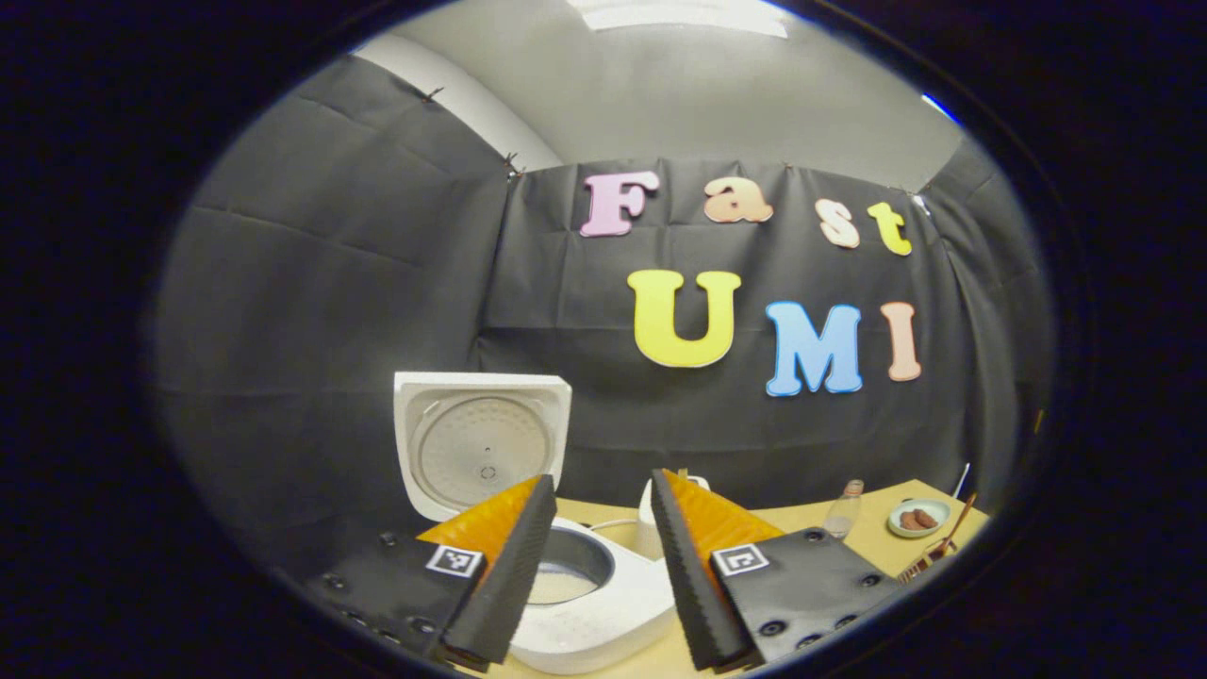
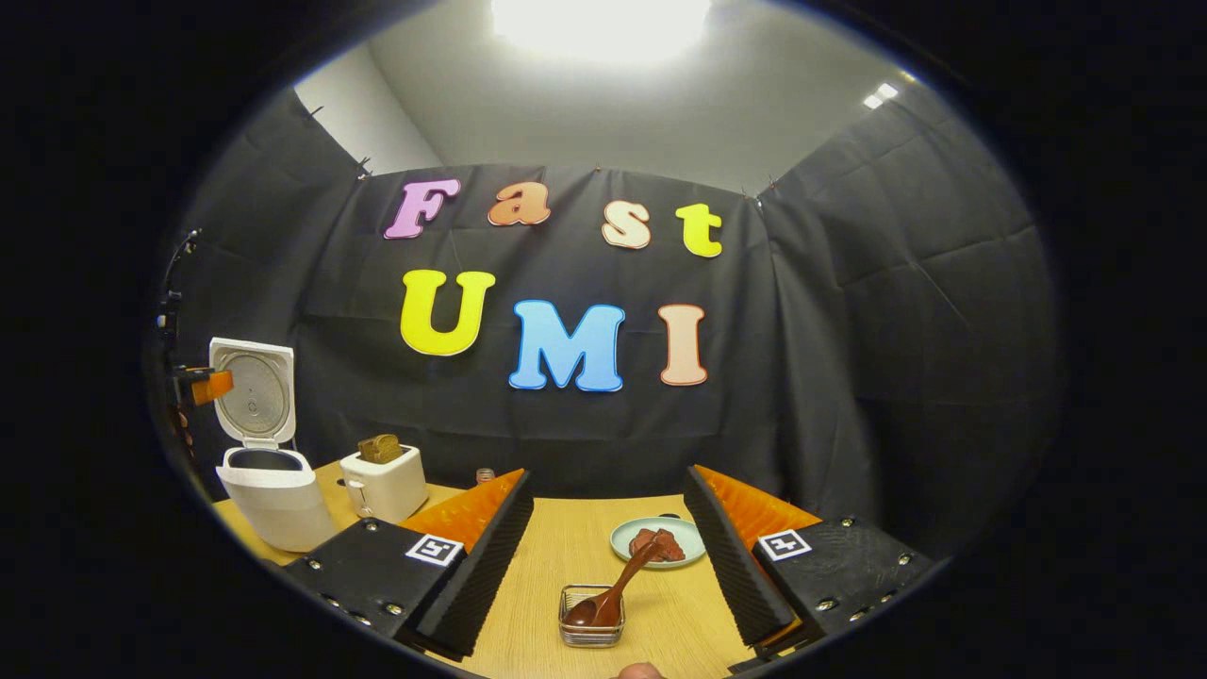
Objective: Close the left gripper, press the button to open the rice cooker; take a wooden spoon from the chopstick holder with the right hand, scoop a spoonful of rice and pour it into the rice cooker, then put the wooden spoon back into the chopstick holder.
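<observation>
- In the left gripper view, the left gripper (image 1: 603,566) has its two fingers spread wide apart and holds nothing.
- It hangs just above the rice cooker (image 1: 589,604), which sits on the wooden counter (image 1: 877,538) near its left edge.
- The rice cooker is white and its lid (image 1: 481,453) stands straight up, wide open. The round pot inside shows between the fingers.
- A white toaster (image 1: 653,523) stands just behind the rice cooker.
- Farther right on the counter are a small clear bottle (image 1: 844,509) and a pale green plate (image 1: 919,517) with brown food on it.
- In the right gripper view, the right gripper (image 2: 608,566) is also spread wide and holds nothing.
- Right in front of it, between the fingers, sits a small clear holder (image 2: 591,615) near the front edge of the counter.
- The wooden spoon (image 2: 618,585) rests in the holder. Its bowl is down inside and its handle leans up and to the right.
- The plate is just behind the holder.
- Far to the left stand the toaster, with a slice of bread (image 2: 380,447) sticking out of it, and the open rice cooker.
</observation>
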Demonstrator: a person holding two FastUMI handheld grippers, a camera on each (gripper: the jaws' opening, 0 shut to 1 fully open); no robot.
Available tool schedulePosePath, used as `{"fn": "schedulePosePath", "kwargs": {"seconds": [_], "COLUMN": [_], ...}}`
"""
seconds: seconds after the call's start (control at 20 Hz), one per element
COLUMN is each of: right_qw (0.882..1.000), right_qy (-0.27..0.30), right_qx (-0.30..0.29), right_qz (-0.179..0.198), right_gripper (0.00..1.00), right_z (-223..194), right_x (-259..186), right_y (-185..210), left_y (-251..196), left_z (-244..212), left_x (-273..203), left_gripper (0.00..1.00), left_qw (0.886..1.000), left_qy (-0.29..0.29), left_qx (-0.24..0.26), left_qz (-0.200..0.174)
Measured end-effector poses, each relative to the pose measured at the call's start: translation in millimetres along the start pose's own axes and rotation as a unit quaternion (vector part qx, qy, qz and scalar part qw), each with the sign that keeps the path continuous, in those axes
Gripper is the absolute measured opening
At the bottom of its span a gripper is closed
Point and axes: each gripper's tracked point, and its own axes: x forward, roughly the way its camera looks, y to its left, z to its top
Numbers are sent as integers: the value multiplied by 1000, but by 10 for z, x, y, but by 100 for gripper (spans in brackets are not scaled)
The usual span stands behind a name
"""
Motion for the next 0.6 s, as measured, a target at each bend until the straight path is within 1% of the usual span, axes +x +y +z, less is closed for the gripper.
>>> {"fn": "schedulePosePath", "kwargs": {"seconds": [0.05, 0.15, 0.25, 0.5, 0.6], "right_qw": [1000, 1000, 1000, 997, 993], "right_qy": [3, 9, 17, 69, 102], "right_qx": [7, 18, 23, 41, 57], "right_qz": [1, 2, 7, 17, 23], "right_gripper": [98, 98, 98, 98, 98], "right_z": [-12, -78, -157, -562, -799], "right_x": [65, 216, 365, 746, 866], "right_y": [-30, -117, -161, -303, -317], "left_y": [-38, -152, -270, -574, -710], "left_z": [30, 132, 229, 394, 423], "left_x": [-70, -212, -385, -679, -758], "left_gripper": [85, 92, 96, 96, 96], "left_qw": [1000, 1000, 1000, 999, 999], "left_qy": [-3, -7, -13, -26, -24], "left_qx": [8, 13, 14, 38, 40], "left_qz": [3, 2, 0, -1, -12]}}
